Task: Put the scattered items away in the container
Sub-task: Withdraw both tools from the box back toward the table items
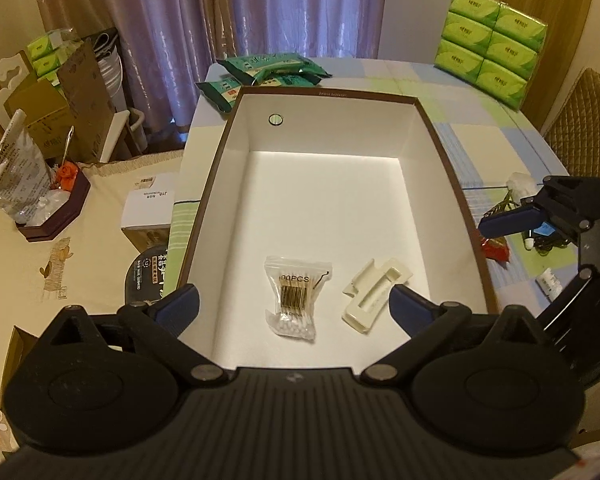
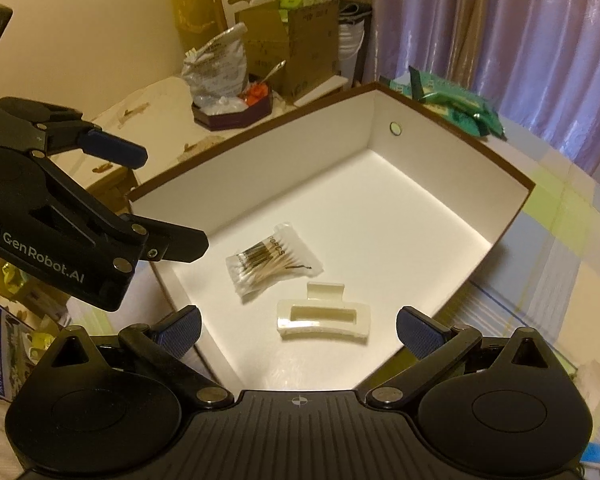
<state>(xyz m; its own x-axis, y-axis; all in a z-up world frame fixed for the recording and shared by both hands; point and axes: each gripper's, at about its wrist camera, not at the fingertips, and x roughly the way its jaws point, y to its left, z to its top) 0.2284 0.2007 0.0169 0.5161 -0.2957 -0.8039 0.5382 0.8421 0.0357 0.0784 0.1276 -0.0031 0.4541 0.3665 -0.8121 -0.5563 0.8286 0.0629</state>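
1. Container – brown-rimmed white box (image 1: 440, 132) sits mid-table, long axis running away from the left wrist cam. Two items already inside, near end: bag of cotton swabs (image 1: 294, 296) and cream plastic clip (image 1: 374, 294), lying side by side, apart.

2. Left gripper (image 1: 294, 306) – jaws spread wide, nothing between them. It hovers over the box's near end, swab bag directly ahead between the fingers.

3. Right gripper (image 2: 298, 330) – also spread wide, empty. Its cam looks into the box from the box's right side, clip just ahead. In the left wrist view the same tool (image 1: 540, 210) shows at the box's right flank.

4. Remaining scatter, as far as visible: red wrapper (image 1: 496, 248) and a small white pack (image 1: 550, 282) on the checked cloth (image 1: 500, 132) just right of the box; green packets (image 1: 268, 68) touching or just beyond the far rim; a dark round tin (image 1: 146, 276) near the left wall. Small items by the right tool are too cluttered to name.

5. Key relation – red wrapper lies to the right of the box, close by the right gripper, well apart from the left one. Judgement: right hand is better placed for next pick; left suits the tin. Wrapper's long axis cannot be told – partly hidden by the finger.

6. Progress, est.: early; most items still outside.
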